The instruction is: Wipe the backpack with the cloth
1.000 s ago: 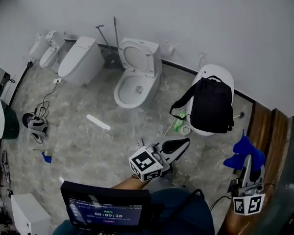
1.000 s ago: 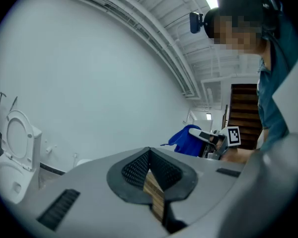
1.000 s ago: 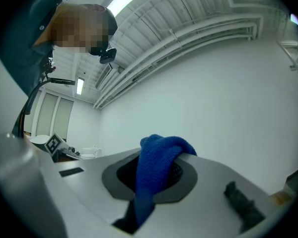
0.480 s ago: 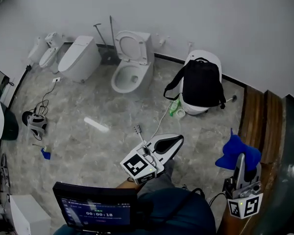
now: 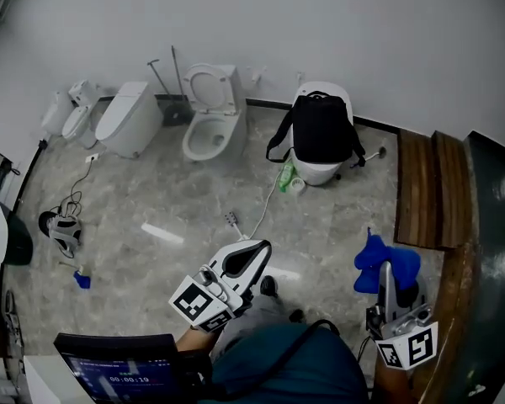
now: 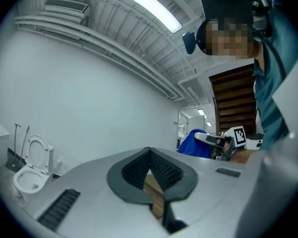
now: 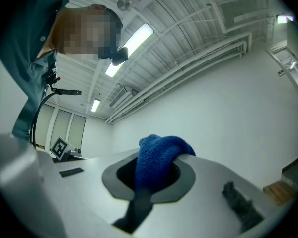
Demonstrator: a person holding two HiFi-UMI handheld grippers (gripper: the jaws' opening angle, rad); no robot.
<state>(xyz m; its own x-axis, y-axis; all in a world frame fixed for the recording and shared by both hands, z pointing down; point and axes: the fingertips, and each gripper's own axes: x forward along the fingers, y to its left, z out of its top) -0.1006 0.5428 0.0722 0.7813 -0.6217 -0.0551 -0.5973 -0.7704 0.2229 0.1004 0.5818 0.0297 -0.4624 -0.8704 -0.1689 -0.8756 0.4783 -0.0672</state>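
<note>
My right gripper (image 5: 385,269) is clamped on the blue cloth (image 5: 372,255), which bunches up out of the jaws and hangs over them, low on the near right side of the floor. My left gripper (image 5: 259,247) hovers near the middle with its jaws pressed together at the tips and nothing between them. The black backpack (image 5: 320,129) is well apart from both, at the far wall, standing upright on top of a closed white toilet (image 5: 318,173) with its straps hanging down the left side; I cannot tell whether anything is inside it. A green bottle (image 5: 285,178) lies on the floor just beside that toilet's base. To the left, a second toilet (image 5: 209,133) has its lid raised and its bowl open. Further left stands another closed one (image 5: 128,114). A wooden bench (image 5: 421,188) runs along the right.
</note>
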